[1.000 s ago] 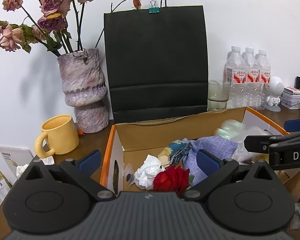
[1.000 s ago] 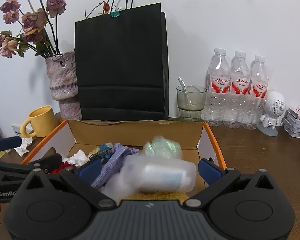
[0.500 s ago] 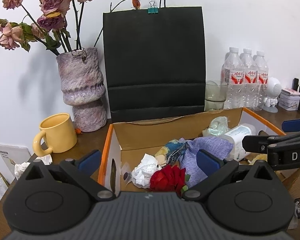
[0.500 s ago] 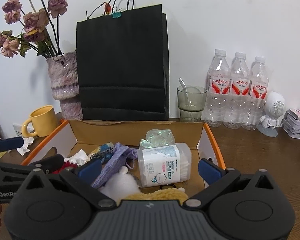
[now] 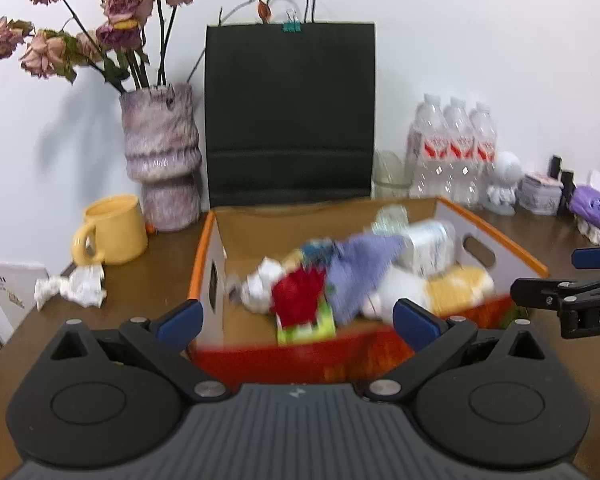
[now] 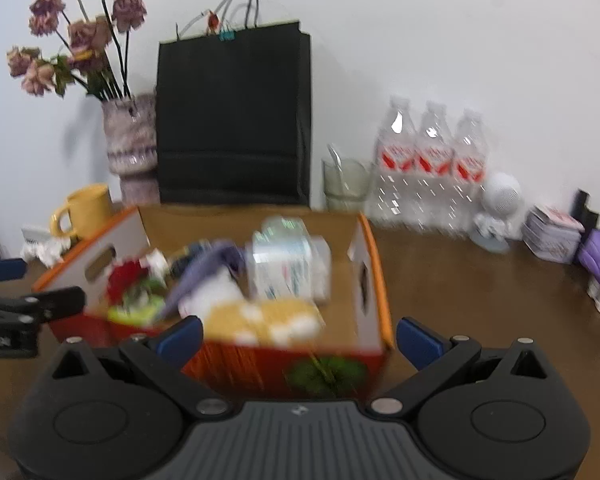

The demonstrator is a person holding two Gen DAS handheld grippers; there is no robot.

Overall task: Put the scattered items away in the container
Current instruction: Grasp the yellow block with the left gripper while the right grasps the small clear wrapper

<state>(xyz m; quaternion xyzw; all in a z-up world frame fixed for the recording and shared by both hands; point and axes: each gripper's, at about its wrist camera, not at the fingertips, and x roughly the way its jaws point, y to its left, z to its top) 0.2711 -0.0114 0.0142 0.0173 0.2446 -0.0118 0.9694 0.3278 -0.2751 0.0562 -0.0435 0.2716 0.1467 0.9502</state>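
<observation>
Both grippers are hanging wide open and carrying nothing, with the cardboard box (image 5: 496,236) sitting straight ahead of their fingers. A crumpled paper wad (image 5: 74,286) is lying out on the table, well to the left of the left gripper (image 5: 296,318), its long axis running crosswise. The right gripper (image 6: 298,334) is sitting farther off, so the left looks better placed.

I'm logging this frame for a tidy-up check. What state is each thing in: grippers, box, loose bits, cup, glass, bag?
left gripper: open, holding nothing
right gripper: open, holding nothing
cardboard box: open-topped, holding several items
clear plastic jar: on its side inside the box
crumpled paper: on the table, outside the box
yellow mug: upright
glass: upright, spoon inside
black paper bag: standing, clipped at top
</observation>
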